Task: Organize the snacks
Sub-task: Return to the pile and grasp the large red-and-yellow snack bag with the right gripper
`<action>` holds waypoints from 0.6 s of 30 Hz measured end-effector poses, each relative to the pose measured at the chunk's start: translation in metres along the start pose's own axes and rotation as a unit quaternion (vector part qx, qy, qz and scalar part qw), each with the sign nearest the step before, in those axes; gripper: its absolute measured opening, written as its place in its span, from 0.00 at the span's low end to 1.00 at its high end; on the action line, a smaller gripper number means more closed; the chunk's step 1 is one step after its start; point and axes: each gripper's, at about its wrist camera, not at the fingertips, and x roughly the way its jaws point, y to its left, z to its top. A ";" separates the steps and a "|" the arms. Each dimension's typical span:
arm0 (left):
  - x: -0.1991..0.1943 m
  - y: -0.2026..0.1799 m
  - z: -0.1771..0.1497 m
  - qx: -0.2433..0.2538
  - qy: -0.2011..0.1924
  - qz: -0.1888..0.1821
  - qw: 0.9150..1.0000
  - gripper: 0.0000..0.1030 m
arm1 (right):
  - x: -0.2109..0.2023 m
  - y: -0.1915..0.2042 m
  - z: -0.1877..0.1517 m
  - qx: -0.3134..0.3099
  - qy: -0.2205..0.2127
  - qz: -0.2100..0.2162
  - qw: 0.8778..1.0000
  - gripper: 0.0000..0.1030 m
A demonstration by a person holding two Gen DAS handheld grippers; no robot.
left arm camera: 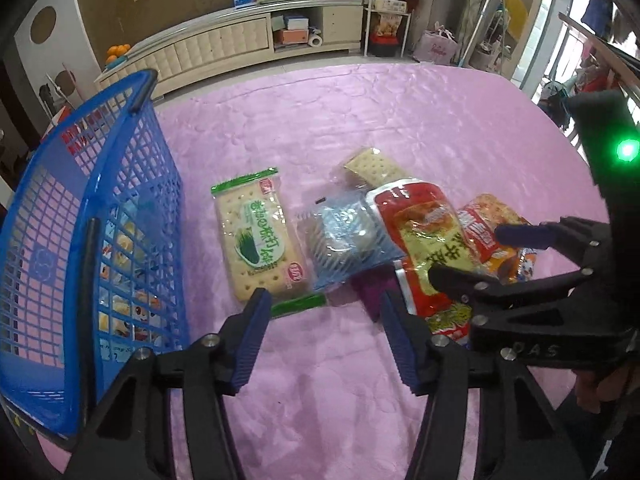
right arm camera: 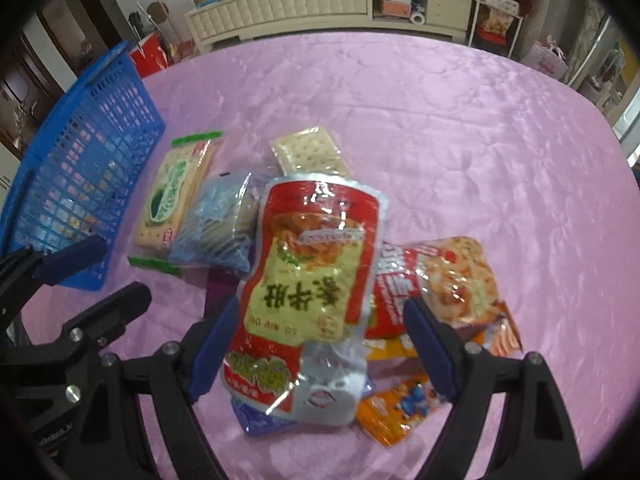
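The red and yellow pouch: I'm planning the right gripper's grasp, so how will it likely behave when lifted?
The red and yellow pouch looks glossy, so it may slip between the pads. Its crinkled film suggests it will probably flop and sag. It overlaps neighbouring packets, so lifting might shift them.

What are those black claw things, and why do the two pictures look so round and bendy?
A person holds a grabber in each hand, each carrying a tiny wide-eyed camera, which bends the picture. One picture looks along the left gripper, the other along the right gripper. Both hang open over a pink tablecloth and hold nothing. On the cloth lies a pile of snacks: a green cracker packet, a blue packet, a plain cracker packet, and a big red and yellow packet between the right gripper's fingers, not squeezed. At the left stands a blue basket with some snacks inside.
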 end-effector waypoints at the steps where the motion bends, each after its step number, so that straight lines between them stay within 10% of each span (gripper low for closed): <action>1: 0.003 0.003 0.000 -0.004 0.002 0.000 1.000 0.53 | 0.003 0.002 0.001 -0.002 0.003 -0.004 1.000 0.84; 6: 0.012 0.005 0.002 -0.001 0.015 -0.003 1.000 0.53 | 0.014 0.005 0.007 -0.008 0.007 -0.017 1.000 0.84; 13: 0.012 0.006 0.002 -0.007 0.017 0.000 1.000 0.53 | 0.008 0.016 -0.001 -0.047 -0.007 -0.016 0.999 0.51; 18: 0.005 0.006 0.002 -0.013 0.015 -0.005 1.000 0.53 | -0.007 0.003 -0.009 -0.022 -0.021 0.012 0.999 0.49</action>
